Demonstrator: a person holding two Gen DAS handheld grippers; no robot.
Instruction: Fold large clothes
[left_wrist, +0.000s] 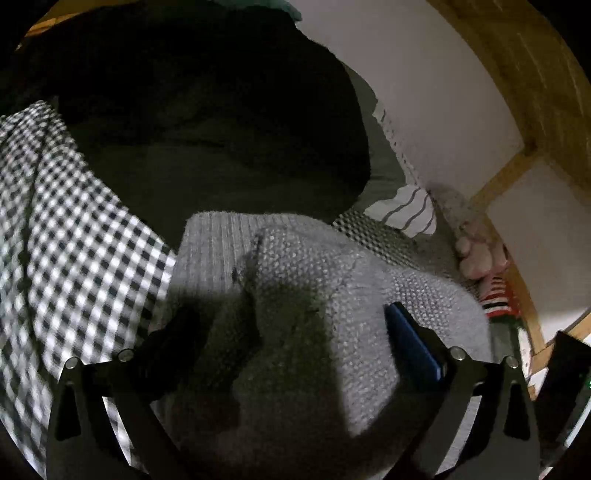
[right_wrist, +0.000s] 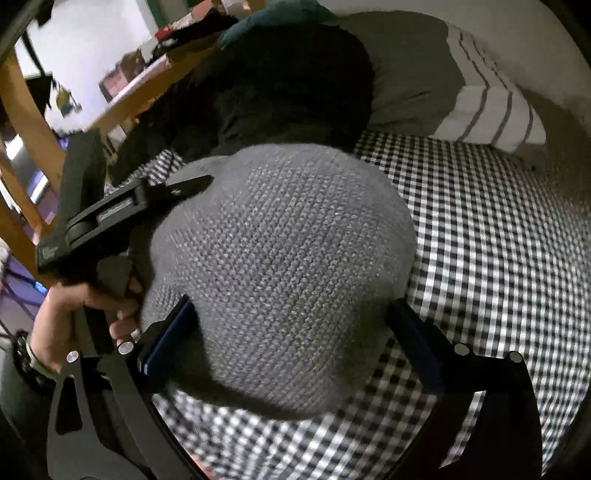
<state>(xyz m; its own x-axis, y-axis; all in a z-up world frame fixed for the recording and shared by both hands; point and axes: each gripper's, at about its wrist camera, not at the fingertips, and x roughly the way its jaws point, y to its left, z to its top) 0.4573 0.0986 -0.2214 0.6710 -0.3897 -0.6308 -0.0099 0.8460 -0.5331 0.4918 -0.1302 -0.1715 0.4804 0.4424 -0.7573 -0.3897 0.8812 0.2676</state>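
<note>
Both grippers gaped wide: right gripper (right_wrist: 291, 328) straddled the grey knitted sweater (right_wrist: 280, 266); left gripper (left_wrist: 280, 332) hovered over it, gripping nothing.

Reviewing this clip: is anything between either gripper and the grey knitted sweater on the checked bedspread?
Nothing visible. The grey knitted sweater sits directly between the open fingers of the right gripper, and the left gripper is also open right over the knit. The black garment lies beyond it, on the black-and-white checked bedspread.
</note>
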